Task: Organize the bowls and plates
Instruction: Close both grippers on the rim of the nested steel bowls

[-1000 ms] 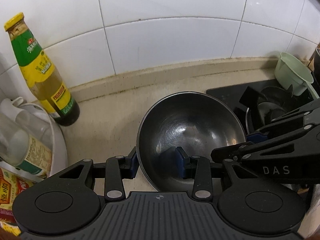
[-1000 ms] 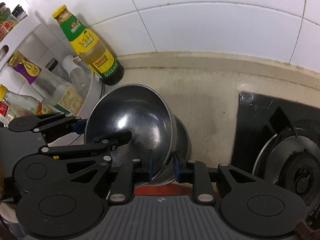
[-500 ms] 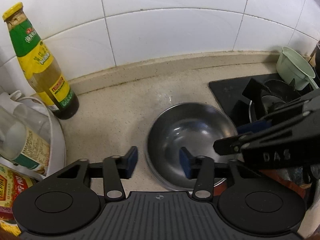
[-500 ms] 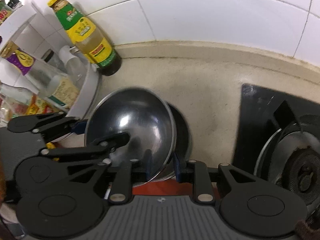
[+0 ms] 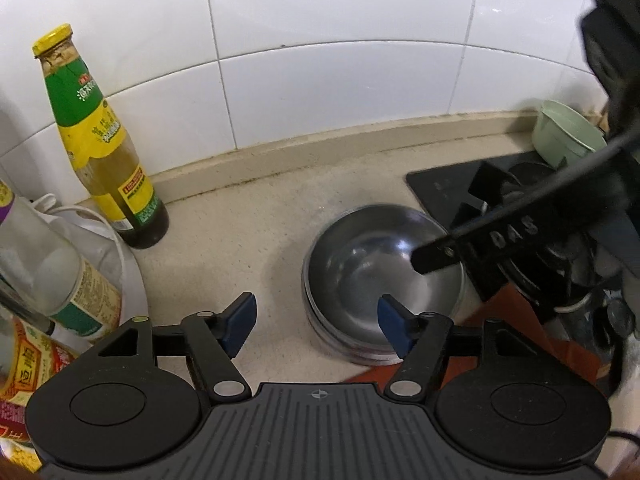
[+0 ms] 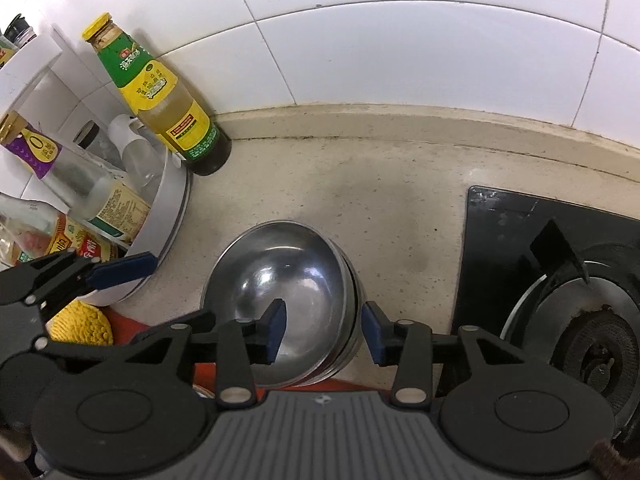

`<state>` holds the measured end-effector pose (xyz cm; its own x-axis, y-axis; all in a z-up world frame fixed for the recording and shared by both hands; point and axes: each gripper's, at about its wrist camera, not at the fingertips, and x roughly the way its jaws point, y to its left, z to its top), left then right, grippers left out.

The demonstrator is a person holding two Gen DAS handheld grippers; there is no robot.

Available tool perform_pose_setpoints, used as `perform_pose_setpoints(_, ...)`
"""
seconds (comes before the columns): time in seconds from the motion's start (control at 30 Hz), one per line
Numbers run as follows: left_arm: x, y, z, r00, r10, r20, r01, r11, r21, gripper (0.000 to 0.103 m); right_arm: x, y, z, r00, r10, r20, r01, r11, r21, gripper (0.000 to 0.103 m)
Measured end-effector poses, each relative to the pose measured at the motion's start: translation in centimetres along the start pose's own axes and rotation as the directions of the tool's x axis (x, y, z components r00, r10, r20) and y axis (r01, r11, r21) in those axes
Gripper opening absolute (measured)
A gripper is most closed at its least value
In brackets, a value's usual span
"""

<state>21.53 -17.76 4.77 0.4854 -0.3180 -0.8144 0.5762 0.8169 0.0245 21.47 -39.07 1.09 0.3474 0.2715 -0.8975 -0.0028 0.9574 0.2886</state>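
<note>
Straddling the nested steel bowls' (image 6: pixel 288 296) right rim, the right gripper (image 6: pixel 322 334) stood nearer, both grippers' fingers having just opened, gripping nothing.

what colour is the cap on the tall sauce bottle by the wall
Yellow. The bottle has a yellow cap above a green and yellow label, clearest in the right wrist view.

Even, fairly bright indoor light falls from above, and the glossy white wall tiles (image 5: pixel 340 20) carry soft sheen. The stacked round stainless-steel bowls (image 6: pixel 288 280) throw small white highlights (brightest near the bottom). Fisheye bending curves the grout lines strongly; corners vignette black. A dark gripper arm (image 5: pixel 520 232) nearby looks blurred.
</note>
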Motion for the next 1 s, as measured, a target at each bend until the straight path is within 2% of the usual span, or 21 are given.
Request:
perform_pose_setpoints(0.2,-0.8,-0.3,-1.7,1.0,-0.028,-0.01,0.028,0.999,0.044,0.075,0.6,0.2,-0.3,1.0,0.021,-0.014,-0.021,1.0,0.01,0.045)
perform_pose_setpoints(0.47,0.1,-0.5,-3.2,0.996,-0.075,-0.038,0.078,0.994,0.081,0.079,0.6,0.4,-0.3,1.0,0.016,-0.007,-0.016,1.0,0.009,0.048)
perform_pose_setpoints(0.7,1.8,-1.2,-3.8,0.995,-0.083,-0.058,0.091,0.986,0.139,0.079,1.1,0.2,-0.6,1.0,0.02,-0.023,-0.019,0.999,0.026,0.049)
perform_pose_setpoints(1.0,5.1,-1.1,-4.0,0.986,-0.129,-0.109,0.145,0.977,0.159,0.079,2.5,-1.0,-0.9,0.999,0.029,-0.043,-0.026,0.997,0.071,0.052)
